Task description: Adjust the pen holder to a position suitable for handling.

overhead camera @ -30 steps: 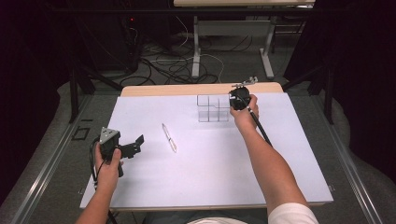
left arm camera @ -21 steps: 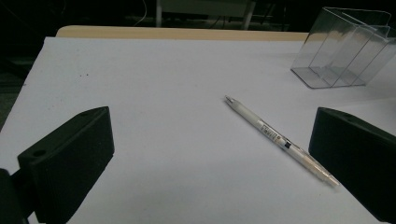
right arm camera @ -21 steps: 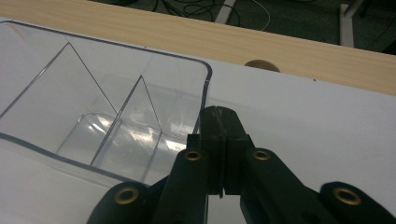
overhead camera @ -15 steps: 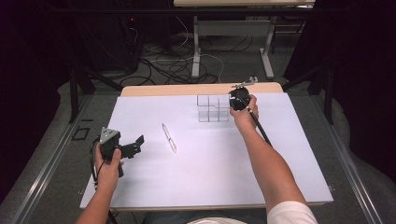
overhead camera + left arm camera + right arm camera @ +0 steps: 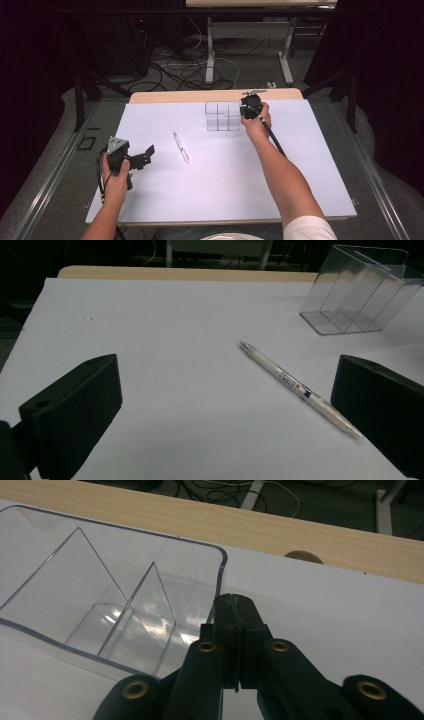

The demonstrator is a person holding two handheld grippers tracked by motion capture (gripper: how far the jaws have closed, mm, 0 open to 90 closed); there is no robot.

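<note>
— What's the setting?
— A dark room with cables on the floor; a white surface (image 5: pixel 210 190) fills the middle of the high view.
— Lower left?
— The left gripper (image 5: pixel 145 154), jaws spread with nothing between them. Right of it, at centre, lies a pen (image 5: pixel 181 147).
— Upper right?
— The right gripper (image 5: pixel 235 611), jaws pressed together on the wall of the clear organizer (image 5: pixel 222 116). Its far wall is hard to make out.

A lab recording bay: dark curtains (image 5: pixel 45 75), floor cables (image 5: pixel 185 70), white-covered table (image 5: pixel 225 190).
</note>
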